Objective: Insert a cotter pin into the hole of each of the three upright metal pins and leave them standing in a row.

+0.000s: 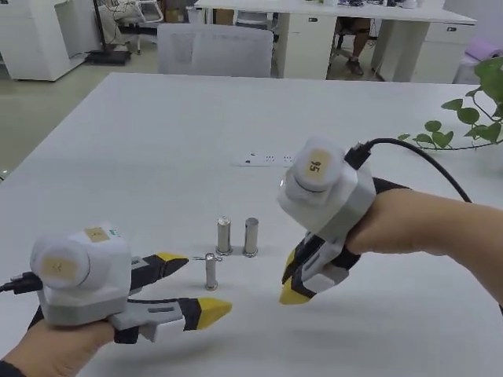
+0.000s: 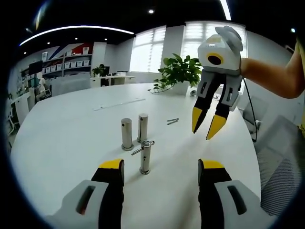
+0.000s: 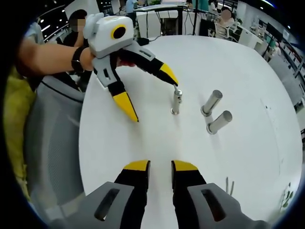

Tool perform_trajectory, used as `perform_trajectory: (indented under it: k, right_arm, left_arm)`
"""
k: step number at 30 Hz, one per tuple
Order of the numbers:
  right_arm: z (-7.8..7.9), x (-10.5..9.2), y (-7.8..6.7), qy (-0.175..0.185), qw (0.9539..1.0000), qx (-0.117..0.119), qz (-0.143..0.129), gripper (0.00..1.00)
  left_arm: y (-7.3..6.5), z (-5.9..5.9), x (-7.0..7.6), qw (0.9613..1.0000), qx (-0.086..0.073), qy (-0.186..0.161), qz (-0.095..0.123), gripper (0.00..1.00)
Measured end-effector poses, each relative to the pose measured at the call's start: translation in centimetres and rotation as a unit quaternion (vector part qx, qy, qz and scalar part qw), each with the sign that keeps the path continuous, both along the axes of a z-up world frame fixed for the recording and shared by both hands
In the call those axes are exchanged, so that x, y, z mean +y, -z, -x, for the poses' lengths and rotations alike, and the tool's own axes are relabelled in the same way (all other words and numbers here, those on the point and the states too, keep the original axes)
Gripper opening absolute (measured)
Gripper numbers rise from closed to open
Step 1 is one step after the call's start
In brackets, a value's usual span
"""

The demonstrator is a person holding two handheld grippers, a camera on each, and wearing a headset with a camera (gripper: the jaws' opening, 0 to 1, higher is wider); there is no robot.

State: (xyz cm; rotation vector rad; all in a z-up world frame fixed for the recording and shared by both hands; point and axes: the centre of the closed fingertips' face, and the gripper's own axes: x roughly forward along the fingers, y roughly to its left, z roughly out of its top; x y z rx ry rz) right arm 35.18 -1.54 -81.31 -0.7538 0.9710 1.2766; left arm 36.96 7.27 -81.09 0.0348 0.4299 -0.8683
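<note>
Three upright metal pins stand mid-table. The front pin (image 1: 211,271) (image 2: 146,157) (image 3: 177,102) has a cotter pin (image 1: 206,257) (image 2: 143,145) through its top hole. The two behind it (image 1: 224,236) (image 1: 251,237) (image 2: 126,134) (image 3: 211,102) show bare holes. My left gripper (image 1: 200,284) (image 2: 162,167) (image 3: 151,93) is wide open, its jaws flanking the front pin without touching. My right gripper (image 1: 292,284) (image 2: 206,126) (image 3: 160,167) hovers right of the pins, jaws a narrow gap apart and holding nothing. Loose cotter pins (image 2: 172,121) (image 3: 228,183) lie on the table.
A white power strip (image 1: 266,159) lies farther back on the white table (image 1: 126,157). A potted plant (image 1: 471,118) (image 2: 178,71) stands at the right edge. A grey chair (image 1: 216,51) is behind the table's far edge.
</note>
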Motion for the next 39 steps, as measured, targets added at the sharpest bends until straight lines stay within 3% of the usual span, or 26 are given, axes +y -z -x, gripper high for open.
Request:
perform_trajectory:
  k: [9,13,22,30,39]
  right_arm:
    - [-0.5,-0.7,-0.7,0.02,0.9992,-0.012,-0.033,0.37]
    - [-1.0,-0.9,-1.2,0.027,0.9982,-0.022,-0.048,0.43]
    - [-2.9,-0.5,-3.9,0.049,0.992,-0.056,-0.102,0.48]
    - [-5.3,2.1,-6.2,0.05,0.985,-0.089,-0.139,0.48]
    - [-8.0,6.0,-6.2,0.034,0.9826,-0.096,-0.156,0.47]
  left_arm:
    - [-0.8,1.0,-0.2,1.0,0.005,-0.002,0.004,0.68]
    - [-1.5,1.4,-0.4,1.0,0.0,-0.002,0.009,0.71]
    - [-2.7,2.7,-0.3,0.9998,-0.006,-0.006,0.019,0.74]
    - [-3.5,4.1,-0.2,0.9995,-0.009,-0.009,0.029,0.77]
    - [-4.4,5.2,0.2,0.9991,-0.01,-0.014,0.039,0.78]
